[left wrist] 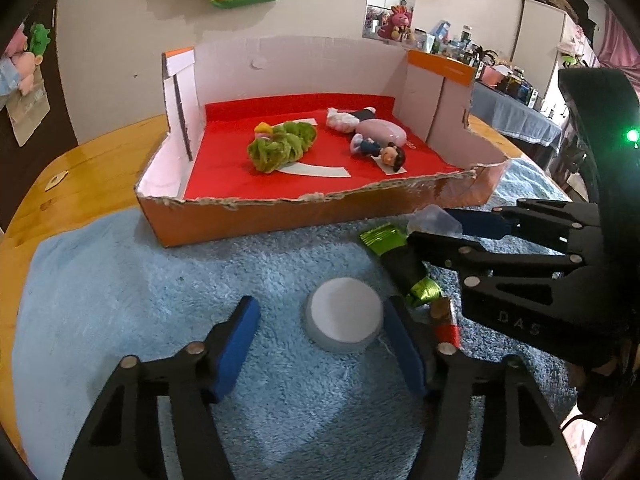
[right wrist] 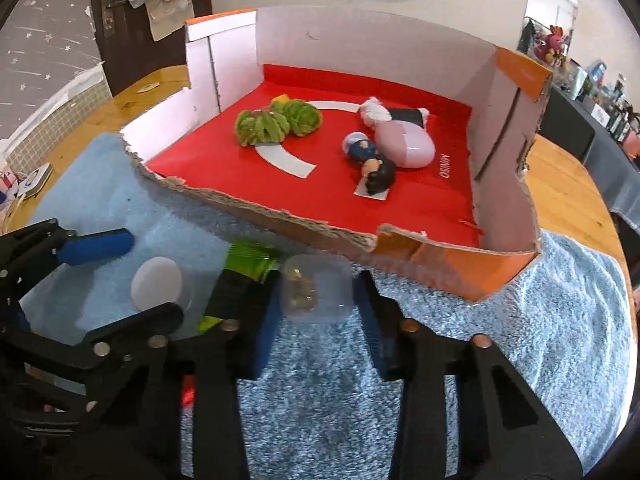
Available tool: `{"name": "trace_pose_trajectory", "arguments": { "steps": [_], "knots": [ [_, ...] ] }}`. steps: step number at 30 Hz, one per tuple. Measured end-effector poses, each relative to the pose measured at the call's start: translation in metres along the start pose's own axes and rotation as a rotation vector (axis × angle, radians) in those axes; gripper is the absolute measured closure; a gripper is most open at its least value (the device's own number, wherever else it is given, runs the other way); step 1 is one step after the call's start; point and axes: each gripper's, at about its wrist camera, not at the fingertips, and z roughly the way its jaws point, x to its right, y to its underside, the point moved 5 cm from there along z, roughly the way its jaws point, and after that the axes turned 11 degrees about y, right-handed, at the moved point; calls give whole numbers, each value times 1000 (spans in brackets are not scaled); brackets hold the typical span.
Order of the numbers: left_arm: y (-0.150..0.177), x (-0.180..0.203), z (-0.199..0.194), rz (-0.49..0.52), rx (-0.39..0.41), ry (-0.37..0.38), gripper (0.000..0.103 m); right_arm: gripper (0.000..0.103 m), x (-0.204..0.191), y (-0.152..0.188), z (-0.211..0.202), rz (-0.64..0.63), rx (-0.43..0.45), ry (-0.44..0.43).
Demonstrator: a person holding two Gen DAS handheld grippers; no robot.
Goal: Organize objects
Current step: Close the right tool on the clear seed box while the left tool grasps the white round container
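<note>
A wooden counter (left wrist: pixel 92 152) is carrying a fluffy blue mat (left wrist: pixel 132 292) and, partly on the mat, an orange cardboard box (left wrist: pixel 248 220) with torn edges. A small card (left wrist: pixel 55 181) is lying on the bare wood left of the box.

Left hand-held gripper (left wrist: pixel 320 344), right hand-held gripper (right wrist: pixel 316 312): black linkage arms, silver rivets, blue pads; "DAS" embossed.

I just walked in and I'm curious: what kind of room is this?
Probably someone's home, a lived-in living or dining room. A wooden table carries a fluffy blue mat, plush toys hang on a dark door, and a cluttered side table stands near a fridge.
</note>
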Motion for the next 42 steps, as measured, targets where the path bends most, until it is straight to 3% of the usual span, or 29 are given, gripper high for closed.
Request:
{"name": "trace_pose_trajectory", "arguments": {
  "steps": [3, 8, 26, 42],
  "knots": [
    [0, 1, 0, 1, -4, 14, 45, 70, 1, 2, -2, 6, -5, -5],
    [-1, 0, -4, -17, 7, 40, 61, 70, 4, 6, -8, 27, -7, -21],
    [-1, -1, -12, -39, 22, 53, 62, 70, 0, 31, -38, 97, -2, -83],
    [-9, 4, -19, -34, 48, 61, 62, 70, 6, 22, -52, 116, 36, -84]
  ]
}}
